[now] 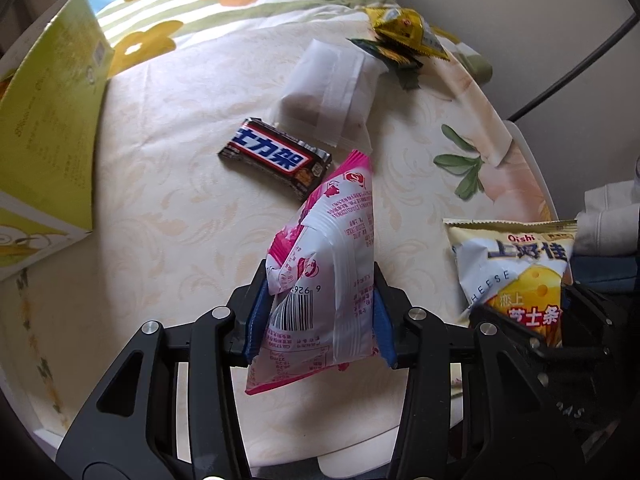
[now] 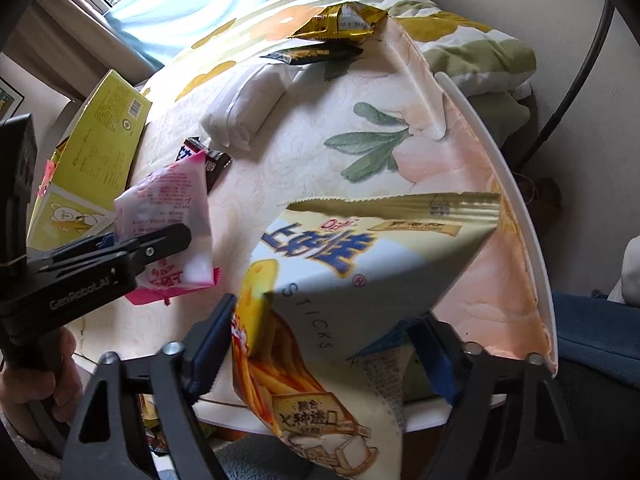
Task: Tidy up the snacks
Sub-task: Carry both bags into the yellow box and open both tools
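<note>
Two packets are already lifted, one in each hand. Nearest in the left wrist view, the left tongs [image 1: 320, 312] are clamped on the pink-and-white snack packet [image 1: 328, 268], their blue pads pressing its lower sides; the packet stands with its long axis pointing up the frame. At the lower right of that view the right tongs [image 1: 532, 320] grip the cheese sticks bag [image 1: 516, 272], and the right wrist view shows them [image 2: 320, 344] pinching that bag [image 2: 360, 272] near its bottom.

Further up on the worktop [image 1: 168, 208] lie the chocolate bar [image 1: 276, 154], slanting from upper left to lower right, then the white pouch [image 1: 332, 92], then the gold packets [image 1: 404, 30] at the upper right.

The yellow box [image 1: 44, 132], likely the destination, stands along the left edge of the left wrist view, to the left of both tongs. The left hand is nearer it, so its packet would probably go in first, moving leftward.
</note>
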